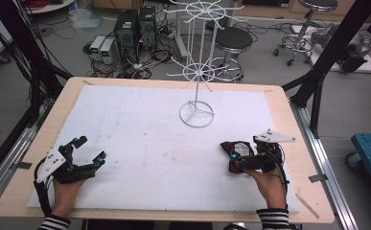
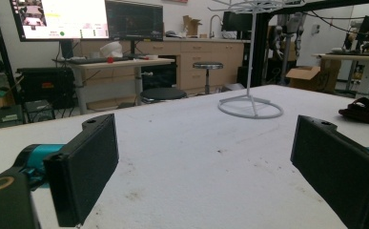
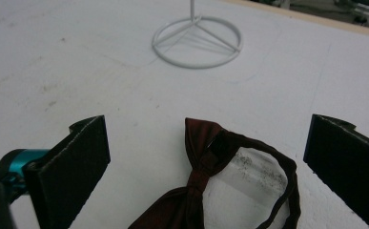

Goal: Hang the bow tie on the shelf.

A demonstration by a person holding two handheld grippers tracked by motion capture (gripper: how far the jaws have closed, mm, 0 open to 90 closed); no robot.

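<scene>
A dark maroon bow tie (image 1: 230, 148) with its strap loop lies flat on the white mat at the right. In the right gripper view the bow tie (image 3: 197, 179) sits between my right gripper's (image 3: 210, 160) wide-spread jaws, which do not touch it. From above, the right gripper (image 1: 243, 151) hovers over the tie, held by a hand. My left gripper (image 1: 91, 149) rests open near the mat's front left, with nothing between its jaws (image 2: 206, 167). A white wire display stand (image 1: 197, 114) stands at the mat's far centre.
The white mat (image 1: 140, 134) covers a wooden table (image 1: 298, 129). The stand's round base (image 3: 197, 42) lies ahead of the bow tie, and its hook arms spread above. Stools, computers and cables sit on the floor beyond the table.
</scene>
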